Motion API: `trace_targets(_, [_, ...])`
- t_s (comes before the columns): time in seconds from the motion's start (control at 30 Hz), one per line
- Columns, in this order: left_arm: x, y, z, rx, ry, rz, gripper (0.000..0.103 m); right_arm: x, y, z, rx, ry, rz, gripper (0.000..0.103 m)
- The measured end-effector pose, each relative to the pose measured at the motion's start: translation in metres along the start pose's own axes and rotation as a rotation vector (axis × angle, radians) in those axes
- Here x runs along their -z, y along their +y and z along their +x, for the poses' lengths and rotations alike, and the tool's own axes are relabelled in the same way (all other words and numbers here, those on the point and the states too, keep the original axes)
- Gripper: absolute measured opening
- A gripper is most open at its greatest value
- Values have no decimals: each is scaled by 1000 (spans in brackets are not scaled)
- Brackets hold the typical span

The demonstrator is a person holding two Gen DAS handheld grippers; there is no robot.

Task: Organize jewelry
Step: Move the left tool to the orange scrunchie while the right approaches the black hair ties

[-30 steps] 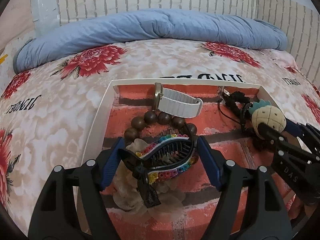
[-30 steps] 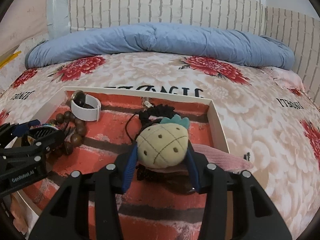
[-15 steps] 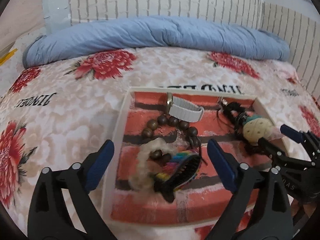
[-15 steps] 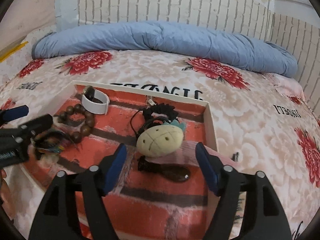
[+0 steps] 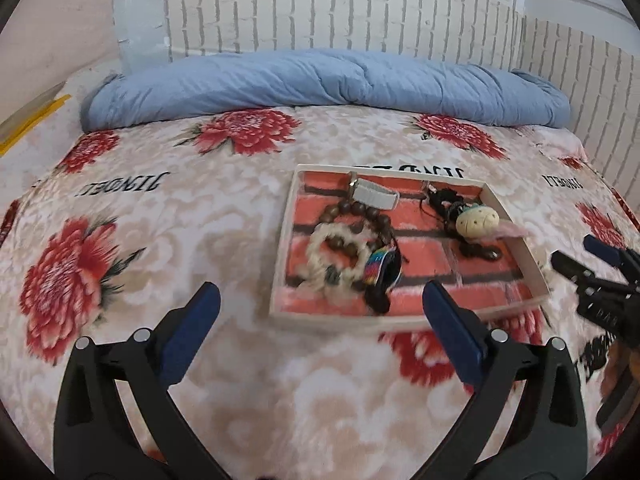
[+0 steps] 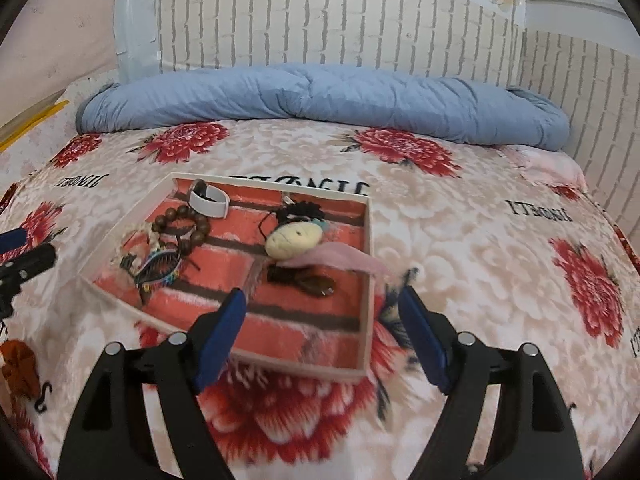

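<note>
A shallow white tray (image 5: 280, 248) (image 6: 370, 264) with a red brick-print floor lies on the floral bedspread. In it are a white watch band (image 5: 374, 196) (image 6: 210, 202), a wooden bead bracelet (image 5: 360, 210) (image 6: 182, 214), a cream scrunchie (image 5: 320, 248), a rainbow hair claw (image 5: 380, 272) (image 6: 158, 268), a pineapple plush hair tie (image 5: 478, 220) (image 6: 294, 238) and a dark clip (image 6: 316, 282). My left gripper (image 5: 320, 296) hovers before the tray's near edge, its jaws opening with nothing between them. My right gripper (image 6: 322, 298) stands open and empty over the tray's near right corner.
A rolled blue duvet (image 5: 320, 80) lies along the far side of the bed, under a brick-pattern wall. A pink strip (image 6: 340, 260) hangs over the tray's right wall. A small orange object (image 6: 18, 364) sits at the near left. Open bedspread surrounds the tray.
The left gripper let go of the rainbow hair claw and the right let go of the pineapple plush. Both opened wide and drew back and up from the tray.
</note>
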State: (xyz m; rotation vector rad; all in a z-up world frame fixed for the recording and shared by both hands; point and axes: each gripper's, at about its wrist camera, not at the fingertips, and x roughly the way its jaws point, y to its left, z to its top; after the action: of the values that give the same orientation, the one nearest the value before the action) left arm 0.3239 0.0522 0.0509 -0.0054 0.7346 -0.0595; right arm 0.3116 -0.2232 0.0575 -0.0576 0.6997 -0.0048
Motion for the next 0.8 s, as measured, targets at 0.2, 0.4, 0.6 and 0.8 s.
trace_targets(0.2, [21,28,-37,-27,-5,-42,98,23,-29,-27,31,16,6,77])
trace_targets(0.4, [50,42,-59,-73,-3,-15,98,48,-63,-41,47,44,47,77])
trace_targets(0.6, [80,59,-59,-78,29,-50,98,78,-88,-38,87,81,75,77])
trace_targets(0.8, [106,67,-50,-88,70,-53,98,105,-104,-26,112,131,102,77])
